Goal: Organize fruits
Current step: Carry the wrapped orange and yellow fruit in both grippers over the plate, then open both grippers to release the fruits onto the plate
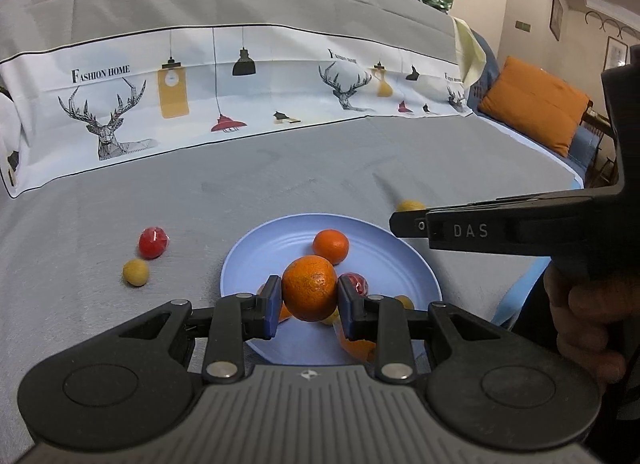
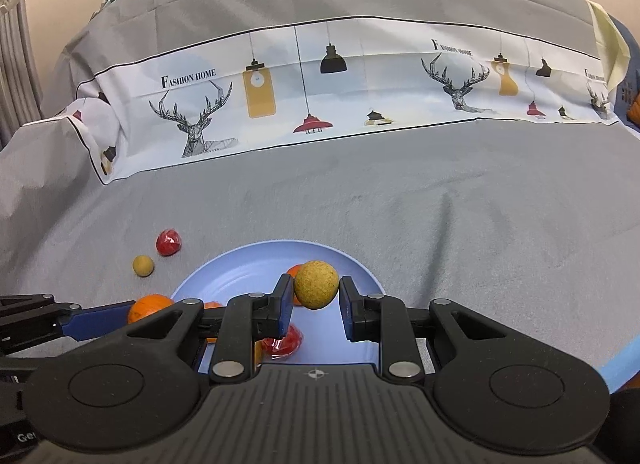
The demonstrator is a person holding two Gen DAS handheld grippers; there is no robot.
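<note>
My left gripper (image 1: 309,291) is shut on an orange (image 1: 310,288), held just above the light blue plate (image 1: 256,252). On the plate lie another orange (image 1: 330,246), a red wrapped fruit (image 1: 357,282) and more pieces half hidden behind the fingers. My right gripper (image 2: 316,289) is shut on a small yellow-brown round fruit (image 2: 316,284) over the same plate (image 2: 224,276); a red wrapped fruit (image 2: 286,341) lies beneath it. The left gripper (image 2: 96,318) with its orange (image 2: 148,307) shows at the left of the right wrist view.
On the grey cloth left of the plate lie a red wrapped fruit (image 1: 152,241) and a yellow-brown ball (image 1: 136,272). A printed cloth band (image 1: 240,84) with deer and lamps runs across the back. An orange cushion (image 1: 536,104) sits at far right. A hand (image 1: 580,320) holds the right gripper.
</note>
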